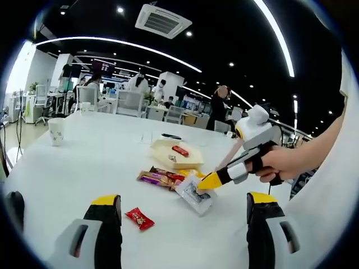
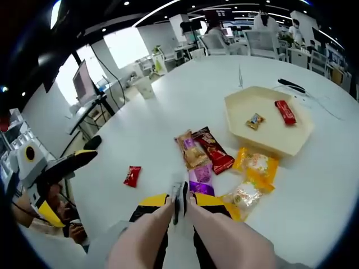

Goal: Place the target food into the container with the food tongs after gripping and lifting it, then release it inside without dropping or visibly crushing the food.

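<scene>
My hexagonal cream tray point(image 2: 268, 143) already holds two sweets: one red bar point(image 2: 285, 111) and one small gold-wrapped candy point(image 2: 255, 121). Beside the tray lie about six snack packets point(image 2: 205, 150), though overlap makes the count unsure, and one red candy point(image 2: 132, 175) sits apart. My right gripper point(image 2: 179, 203) is squeezed together on the tongs point(image 2: 179, 202), which pinch a clear-wrapped snack point(image 1: 196, 195) on the white table point(image 1: 84, 162). My left gripper point(image 1: 182, 208) stands wide apart, holding nothing.
</scene>
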Demonstrator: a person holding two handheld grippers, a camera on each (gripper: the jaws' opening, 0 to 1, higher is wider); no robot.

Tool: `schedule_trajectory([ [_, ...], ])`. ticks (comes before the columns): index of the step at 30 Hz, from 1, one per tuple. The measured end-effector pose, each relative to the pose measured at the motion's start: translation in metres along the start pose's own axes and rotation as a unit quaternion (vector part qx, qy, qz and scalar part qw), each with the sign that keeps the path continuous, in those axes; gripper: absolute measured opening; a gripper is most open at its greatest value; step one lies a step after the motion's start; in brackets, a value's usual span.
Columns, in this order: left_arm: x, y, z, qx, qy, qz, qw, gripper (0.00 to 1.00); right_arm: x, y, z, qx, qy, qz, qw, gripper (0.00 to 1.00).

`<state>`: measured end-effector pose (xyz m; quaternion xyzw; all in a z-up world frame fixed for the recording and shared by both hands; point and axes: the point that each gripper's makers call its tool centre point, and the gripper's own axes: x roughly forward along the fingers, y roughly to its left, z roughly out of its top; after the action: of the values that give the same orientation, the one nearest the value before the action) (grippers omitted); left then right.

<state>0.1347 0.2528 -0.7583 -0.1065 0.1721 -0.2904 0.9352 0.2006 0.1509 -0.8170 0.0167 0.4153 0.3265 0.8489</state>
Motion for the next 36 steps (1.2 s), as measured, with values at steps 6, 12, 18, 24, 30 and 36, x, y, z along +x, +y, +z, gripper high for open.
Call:
schedule_trajectory([
  [6,0.002,-0.009,0.000,0.001,-0.004,-0.003,1.0000,0.93,-0.003,-0.004,-0.006,-0.006,0.000,-0.009,0.9999,0.15],
  [12,0.002,-0.019,-0.007,0.000,0.001,-0.010,1.0000,0.93,-0.005,-0.005,-0.013,0.002,0.004,-0.010,0.9999,0.15],
  [18,0.004,-0.023,-0.007,-0.001,0.004,-0.013,0.9999,0.93,-0.008,-0.009,-0.011,0.009,-0.001,-0.009,0.9999,0.15],
  [24,0.005,-0.023,-0.006,-0.006,0.000,-0.013,0.9999,0.94,-0.010,-0.008,-0.011,0.007,0.000,-0.007,1.0000,0.16],
  [30,0.006,-0.025,-0.007,-0.013,-0.003,-0.016,0.9998,0.95,-0.010,-0.007,-0.013,0.022,0.004,0.004,0.9997,0.16],
  [36,0.008,-0.026,-0.005,-0.019,-0.007,-0.021,0.9996,0.96,-0.011,-0.008,-0.015,0.022,0.006,0.001,0.9998,0.16],
])
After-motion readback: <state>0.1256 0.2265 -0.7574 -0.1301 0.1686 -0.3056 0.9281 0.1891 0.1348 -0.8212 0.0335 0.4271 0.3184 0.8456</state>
